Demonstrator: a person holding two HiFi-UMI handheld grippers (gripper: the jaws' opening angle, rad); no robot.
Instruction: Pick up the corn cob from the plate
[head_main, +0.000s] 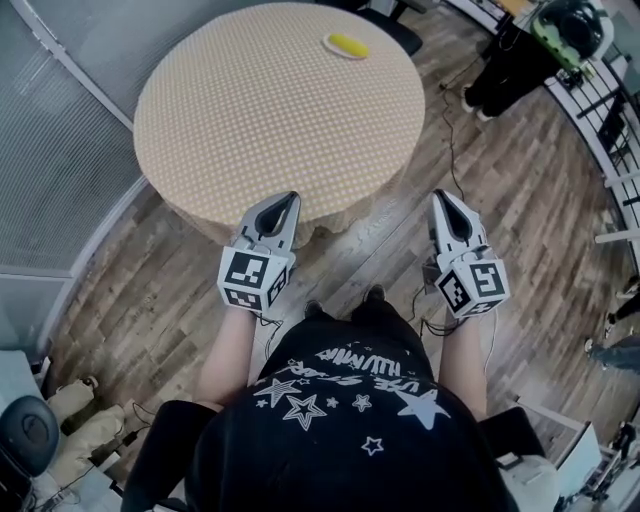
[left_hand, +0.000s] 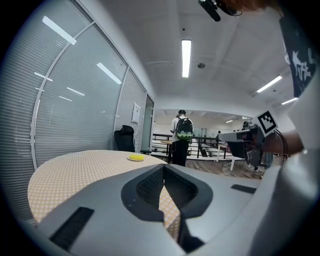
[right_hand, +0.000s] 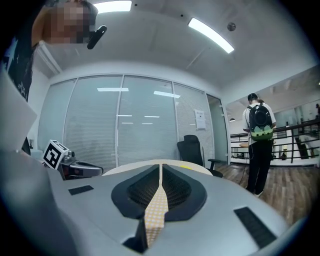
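Note:
The yellow corn cob (head_main: 347, 44) lies on a small pale plate (head_main: 352, 56) at the far side of the round table (head_main: 270, 110), which has a tan checked cloth. In the head view my left gripper (head_main: 287, 199) hovers over the table's near edge, jaws shut and empty. My right gripper (head_main: 442, 197) is off the table's near right side, over the floor, also shut with nothing in it. From the left gripper view the corn cob (left_hand: 136, 157) is a small yellow shape far across the table, beyond my shut left gripper (left_hand: 163, 168). My right gripper (right_hand: 160, 166) points at the table edge.
A person with a green backpack (head_main: 520, 55) stands beyond the table on the right, beside railings. A black office chair (left_hand: 124, 140) stands behind the table. Glass walls with blinds (head_main: 60, 150) run along the left. Cables (head_main: 450, 110) lie on the wood floor.

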